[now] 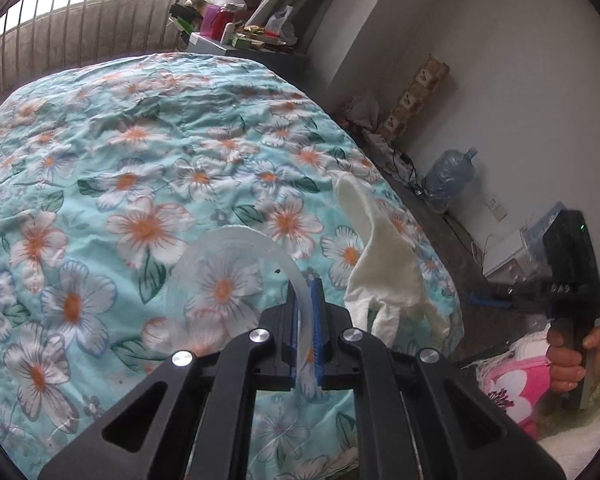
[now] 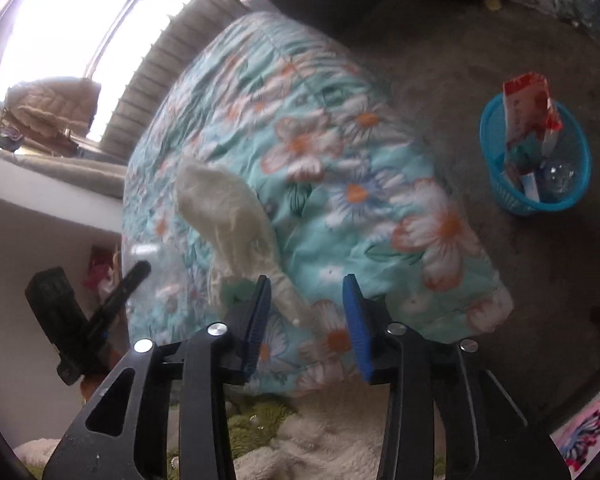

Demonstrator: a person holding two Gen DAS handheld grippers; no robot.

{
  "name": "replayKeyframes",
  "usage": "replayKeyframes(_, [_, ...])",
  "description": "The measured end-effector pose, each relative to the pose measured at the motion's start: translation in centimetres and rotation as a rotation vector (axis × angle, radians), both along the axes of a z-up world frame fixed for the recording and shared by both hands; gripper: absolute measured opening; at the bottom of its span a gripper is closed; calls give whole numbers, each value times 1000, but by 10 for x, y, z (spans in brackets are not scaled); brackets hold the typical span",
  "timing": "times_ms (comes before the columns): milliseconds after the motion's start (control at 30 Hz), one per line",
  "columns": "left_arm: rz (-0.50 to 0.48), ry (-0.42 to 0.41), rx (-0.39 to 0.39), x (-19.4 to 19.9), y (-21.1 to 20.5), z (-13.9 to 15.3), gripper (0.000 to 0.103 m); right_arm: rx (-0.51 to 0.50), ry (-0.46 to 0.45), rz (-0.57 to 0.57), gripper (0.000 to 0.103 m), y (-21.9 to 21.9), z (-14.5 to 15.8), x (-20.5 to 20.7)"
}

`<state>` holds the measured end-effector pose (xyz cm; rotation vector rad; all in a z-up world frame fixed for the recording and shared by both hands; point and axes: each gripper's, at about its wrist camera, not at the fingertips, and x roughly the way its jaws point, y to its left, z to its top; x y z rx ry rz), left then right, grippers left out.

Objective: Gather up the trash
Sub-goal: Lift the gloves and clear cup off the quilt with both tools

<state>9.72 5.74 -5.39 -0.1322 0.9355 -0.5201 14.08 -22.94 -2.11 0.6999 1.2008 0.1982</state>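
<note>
Lying limp on the quilt [image 1: 140, 152], a glove [image 1: 380, 272] (creamy, crumpled).

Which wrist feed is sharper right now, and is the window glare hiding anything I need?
Left wrist view: sharp; the left gripper pinches the clear plastic lid, white glove crisp. Right wrist view: motion-blurred, window blown out, yet the open right gripper and blue trash basket stay readable.
</note>
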Motion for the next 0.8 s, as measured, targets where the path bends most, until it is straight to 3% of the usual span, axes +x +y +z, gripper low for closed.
replayKeyframes(67, [-10,-5,10,0,-6,-1,8,-6,-48,-16,49,0,11,2])
replayKeyframes(167, [-15,-13,32,1,-12,-3,9,-37,-90,13,50,12,18,12])
replayKeyframes(633, [-7,-30,90,11,-27,-3,11,-185,-175,187,53,98,1,58])
replayKeyframes(800, [-5,-35,103,16,-29,-2,11,-212,-151,190,41,103,-9,63])
